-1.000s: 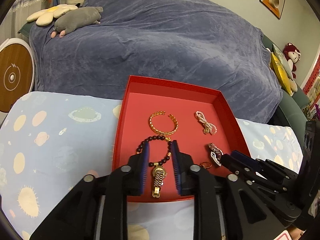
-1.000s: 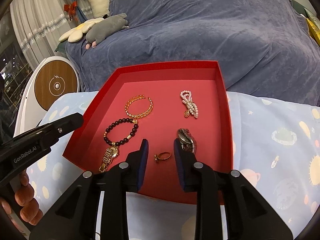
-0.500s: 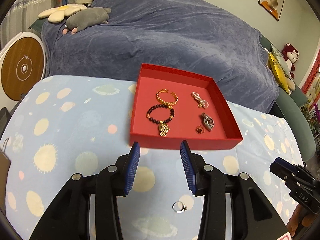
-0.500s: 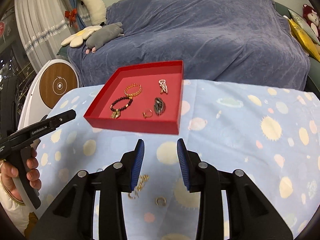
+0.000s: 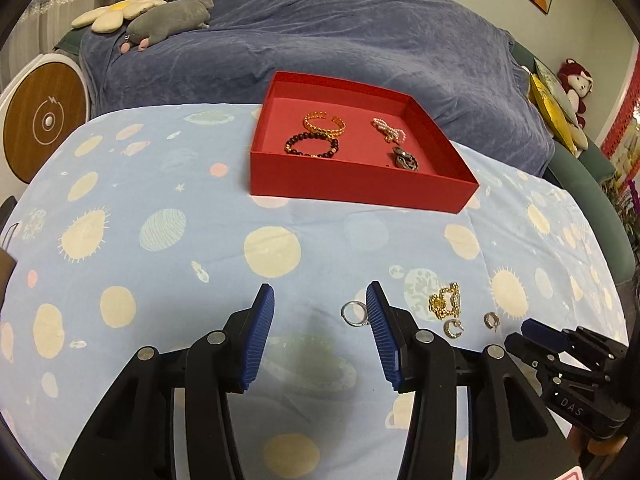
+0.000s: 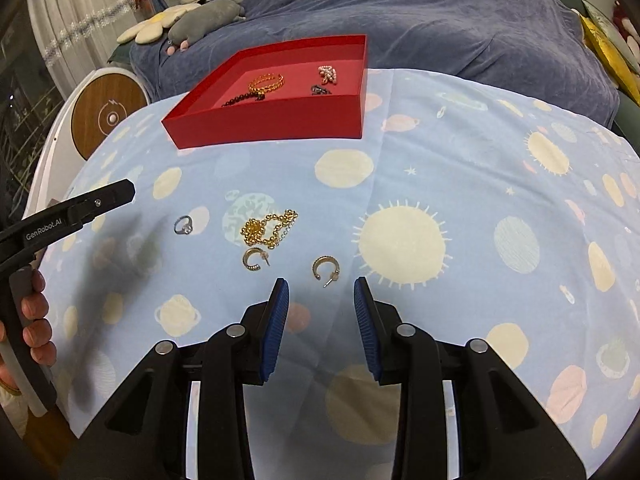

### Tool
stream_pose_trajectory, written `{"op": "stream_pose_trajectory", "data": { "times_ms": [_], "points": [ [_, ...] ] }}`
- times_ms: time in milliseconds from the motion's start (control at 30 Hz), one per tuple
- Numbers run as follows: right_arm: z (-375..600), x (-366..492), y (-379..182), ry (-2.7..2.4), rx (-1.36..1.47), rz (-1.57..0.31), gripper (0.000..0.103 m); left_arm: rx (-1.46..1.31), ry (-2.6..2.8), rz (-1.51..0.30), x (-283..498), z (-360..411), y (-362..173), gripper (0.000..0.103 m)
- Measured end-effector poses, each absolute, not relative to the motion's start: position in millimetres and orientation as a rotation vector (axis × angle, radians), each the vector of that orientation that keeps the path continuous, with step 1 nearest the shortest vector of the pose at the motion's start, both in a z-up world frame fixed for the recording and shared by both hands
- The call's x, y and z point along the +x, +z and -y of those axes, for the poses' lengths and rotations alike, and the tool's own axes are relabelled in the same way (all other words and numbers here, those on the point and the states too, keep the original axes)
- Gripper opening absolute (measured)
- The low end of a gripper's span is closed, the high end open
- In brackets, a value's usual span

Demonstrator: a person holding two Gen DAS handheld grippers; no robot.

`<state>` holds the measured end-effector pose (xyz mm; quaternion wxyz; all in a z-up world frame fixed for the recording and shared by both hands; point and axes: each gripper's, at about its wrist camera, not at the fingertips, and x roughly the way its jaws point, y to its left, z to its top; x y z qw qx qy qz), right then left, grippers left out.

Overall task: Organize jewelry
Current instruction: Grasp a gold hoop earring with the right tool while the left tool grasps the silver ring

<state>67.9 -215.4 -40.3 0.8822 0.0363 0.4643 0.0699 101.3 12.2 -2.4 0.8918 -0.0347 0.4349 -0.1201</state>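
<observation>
My left gripper [image 5: 320,300] is opening, empty, beside the silver ring [image 5: 353,313] — right gripper [image 6: 322,292] parted, holding nothing, near an earring [image 6: 326,270].

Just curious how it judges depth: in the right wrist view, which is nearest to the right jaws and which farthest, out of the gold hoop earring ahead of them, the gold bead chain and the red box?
1. Gold hoop earring, just ahead.
2. Gold bead chain, up-left.
3. Red box, far back.

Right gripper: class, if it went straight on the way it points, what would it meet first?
Probably the gold hoop earring, lying just ahead of the right gripper, between its open fingers; depth is uncertain.
</observation>
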Motion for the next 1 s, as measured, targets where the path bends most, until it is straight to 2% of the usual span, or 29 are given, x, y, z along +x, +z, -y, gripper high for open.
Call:
{"op": "stream_pose_trajectory", "data": {
  "times_ms": [467, 533, 667, 1000],
  "points": [
    [209, 88, -55, 0.143, 0.045, -0.975, 0.032, -0.058, -0.277, -0.928, 108, -1, -12, 0.048],
    [209, 89, -56, 0.138, 0.039, -0.971, 0.030, -0.052, -0.281, -0.934, 106, 1, -14, 0.048],
    [209, 91, -56, 0.130, 0.021, -0.972, 0.017, -0.031, -0.287, -0.939, 103, 3, -18, 0.048],
    [212, 88, -50, 0.141, 0.057, -0.975, 0.016, 0.009, -0.281, -0.959, 102, 9, -30, 0.048]
  ]
}}
